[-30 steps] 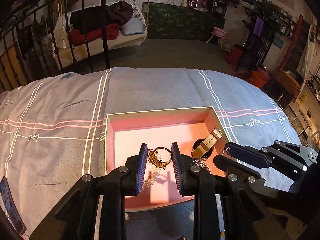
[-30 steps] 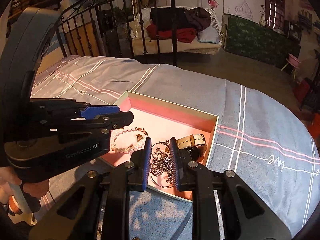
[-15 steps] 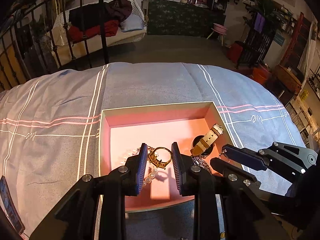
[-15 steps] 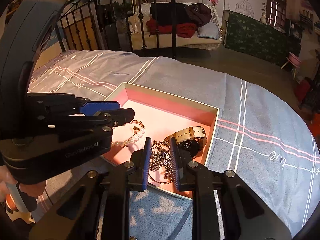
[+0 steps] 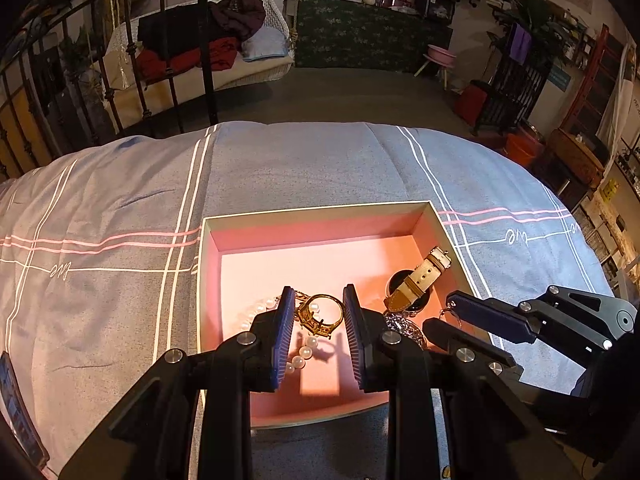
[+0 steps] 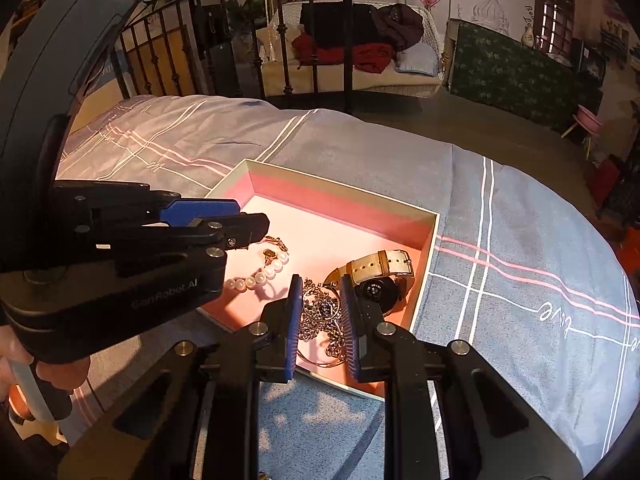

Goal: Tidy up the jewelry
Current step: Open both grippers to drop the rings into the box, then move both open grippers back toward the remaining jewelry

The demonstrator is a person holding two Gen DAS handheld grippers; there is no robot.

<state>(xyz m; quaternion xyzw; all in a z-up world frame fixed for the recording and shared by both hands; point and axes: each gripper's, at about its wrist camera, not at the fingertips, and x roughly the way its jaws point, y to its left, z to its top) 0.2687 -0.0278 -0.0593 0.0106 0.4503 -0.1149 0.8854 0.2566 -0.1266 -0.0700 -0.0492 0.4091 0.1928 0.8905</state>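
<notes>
**Q:** Since the jewelry's the whole point, where is it all sitting?

**A:** Pretty much everything is in the pink-lined box [image 5: 320, 210]. The gold ring [image 5: 320, 314] is pinched between the pads of the left hand-held gripper [image 5: 318, 300], which is clenched on it just above the box floor, with its shadow underneath. A pearl strand [image 5: 298, 356] trails from around there down onto the lining. The watch [image 5: 420, 280], with a tan strap and a dark face, lies in the box's right part, close to the wall.

**Q:** And the other one?

**A:** The right hand-held gripper [image 6: 318, 292] has its pads closed on a tangled silver chain [image 6: 320, 312] at the near edge of the box, right beside the watch. The rest of the chain is heaped on the lining below. Can't make out the links, they're too small.

**Q:** What's around it?

**A:** The box sits on a bed with a grey-blue bedspread [image 5: 300, 168] with white and pink stripes. A person's hand [image 6: 60, 372] grips the left tool's handle. Past the bed there's a black iron bed frame [image 5: 204, 40] and a cluttered room.
</notes>
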